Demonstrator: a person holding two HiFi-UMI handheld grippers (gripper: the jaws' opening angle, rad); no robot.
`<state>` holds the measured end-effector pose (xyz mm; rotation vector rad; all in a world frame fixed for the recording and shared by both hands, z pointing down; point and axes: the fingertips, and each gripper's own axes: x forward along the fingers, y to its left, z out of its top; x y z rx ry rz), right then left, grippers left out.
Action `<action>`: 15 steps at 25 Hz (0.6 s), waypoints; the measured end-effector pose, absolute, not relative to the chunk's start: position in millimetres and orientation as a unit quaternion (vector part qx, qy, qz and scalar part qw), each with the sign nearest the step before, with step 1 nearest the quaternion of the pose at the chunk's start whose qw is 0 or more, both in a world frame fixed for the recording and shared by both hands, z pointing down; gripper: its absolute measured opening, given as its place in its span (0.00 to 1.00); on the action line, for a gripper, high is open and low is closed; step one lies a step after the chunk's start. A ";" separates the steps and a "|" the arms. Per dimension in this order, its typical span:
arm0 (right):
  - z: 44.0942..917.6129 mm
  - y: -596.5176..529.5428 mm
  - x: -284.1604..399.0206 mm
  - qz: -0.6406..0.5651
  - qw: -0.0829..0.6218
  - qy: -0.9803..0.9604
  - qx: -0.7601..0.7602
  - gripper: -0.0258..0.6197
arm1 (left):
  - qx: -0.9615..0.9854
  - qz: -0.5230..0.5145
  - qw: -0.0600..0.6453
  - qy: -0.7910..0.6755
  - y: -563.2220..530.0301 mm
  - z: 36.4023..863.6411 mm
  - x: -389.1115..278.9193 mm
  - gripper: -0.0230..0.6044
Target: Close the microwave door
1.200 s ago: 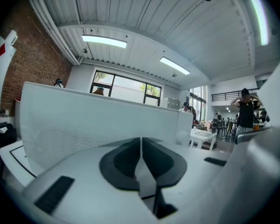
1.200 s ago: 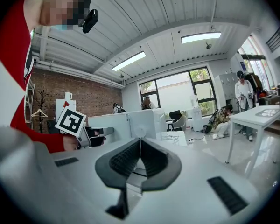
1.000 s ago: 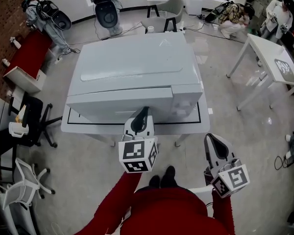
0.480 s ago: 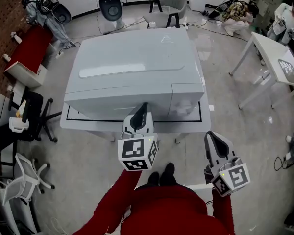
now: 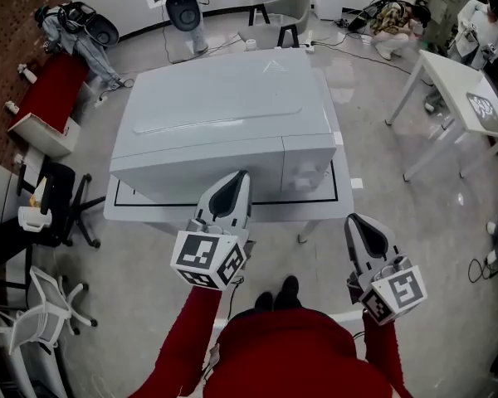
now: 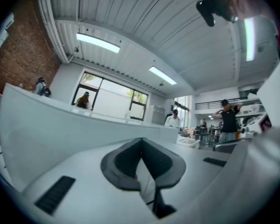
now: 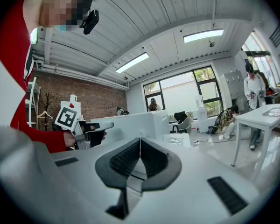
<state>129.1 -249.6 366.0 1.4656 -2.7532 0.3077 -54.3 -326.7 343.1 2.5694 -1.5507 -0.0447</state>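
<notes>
The white microwave [image 5: 224,114] stands on a white table [image 5: 120,210]; its door [image 5: 199,164] lies flush with the control panel [image 5: 311,152]. My left gripper [image 5: 241,177] is shut and empty, with its tips just in front of the door's right part, at about its top edge. In the left gripper view its pads [image 6: 141,146] meet before the microwave's white top [image 6: 60,125]. My right gripper [image 5: 353,222] is shut and empty, held off the table's front right corner. The right gripper view [image 7: 140,146] shows the left gripper [image 7: 95,133] beside the microwave [image 7: 130,120].
A second white table [image 5: 452,85] stands at the right. A black office chair [image 5: 54,193] and a white chair [image 5: 41,305] are at the left, a red bench [image 5: 50,89] beyond them. A person [image 5: 473,23] sits at the far right.
The door's front stood out a little from the panel before and now lines up with it. My left gripper has risen and its marker cube has swung left. The right gripper has kept still.
</notes>
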 end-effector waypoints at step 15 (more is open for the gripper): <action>370.2 -220.6 129.9 0.098 -0.003 -0.881 0.463 0.06 | 0.914 -0.016 0.051 -0.402 -241.3 346.9 -40.2 0.05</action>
